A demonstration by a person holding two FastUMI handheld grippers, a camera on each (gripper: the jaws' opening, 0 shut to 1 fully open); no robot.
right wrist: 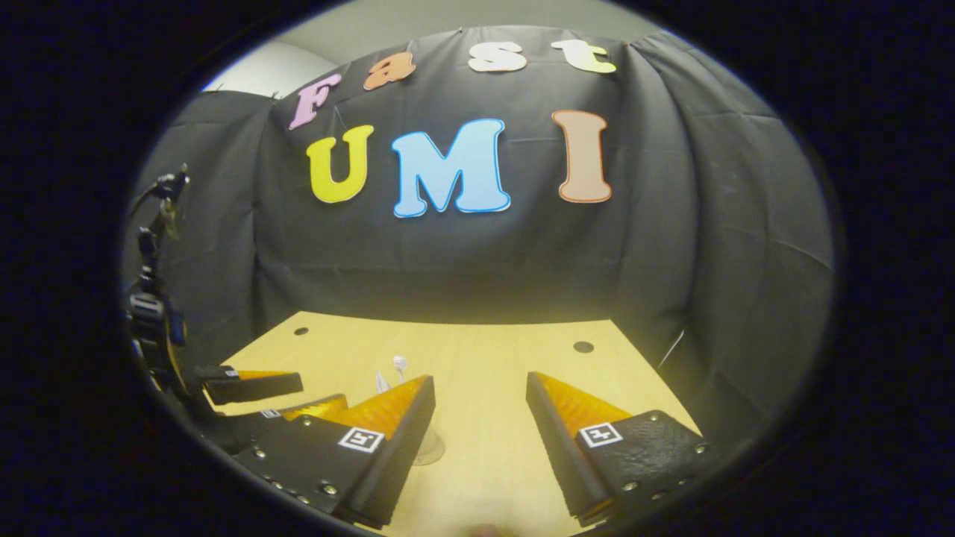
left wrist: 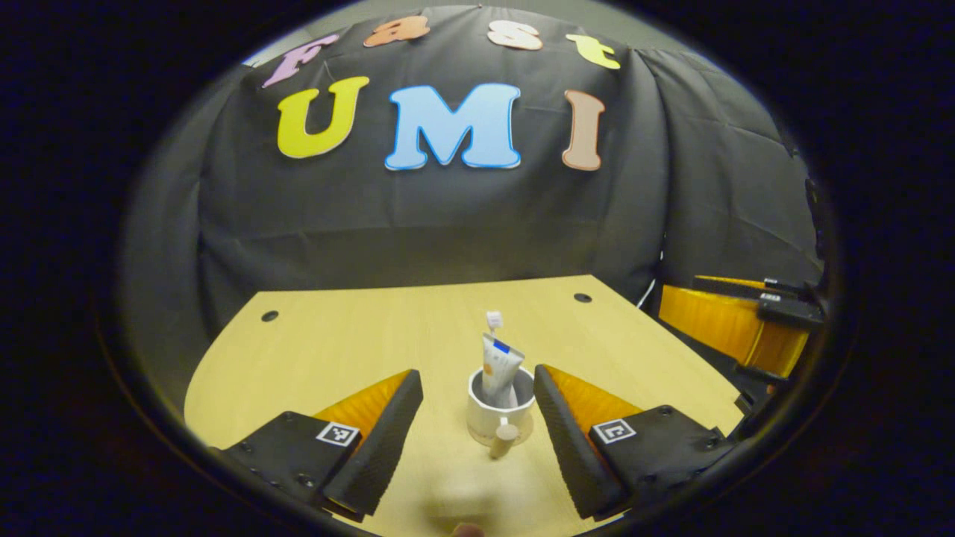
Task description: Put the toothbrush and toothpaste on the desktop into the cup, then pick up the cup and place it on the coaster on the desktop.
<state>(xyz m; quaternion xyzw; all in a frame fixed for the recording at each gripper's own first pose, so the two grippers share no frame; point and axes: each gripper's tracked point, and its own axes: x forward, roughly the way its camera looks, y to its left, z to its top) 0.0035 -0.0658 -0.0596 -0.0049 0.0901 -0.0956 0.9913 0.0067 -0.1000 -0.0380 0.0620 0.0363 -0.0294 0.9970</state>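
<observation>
Left gripper view: looking across wooden desktop (left wrist: 336,343), far corners cut off by the round edge. White cup (left wrist: 498,412) standing between the spread fingers of left gripper (left wrist: 477,425), jaws wide apart, neither finger touching it. Toothpaste (left wrist: 498,367) sitting upright in the cup, lower half hidden by the rim; blue band near its top, print too small to read. Toothbrush (left wrist: 494,320) head poking up behind the tube, shaft hidden. Cup handle facing the camera, blurred. Pale blurred patch lying near the bottom edge, could be the coaster, cannot tell. Other gripper (left wrist: 746,321) showing at the right edge, partly cut off. Square coded markers on both fingers, not readable as text.

Right gripper view: right gripper (right wrist: 477,418) hanging over the desktop (right wrist: 485,358) with jaws wide apart, gripping nothing. Cup (right wrist: 431,447) mostly hidden behind its own left finger, base alone peeking out. Toothbrush (right wrist: 400,363) tip and tube top barely showing above that finger. Left gripper (right wrist: 257,388) sitting at the left edge, half cut off.
</observation>
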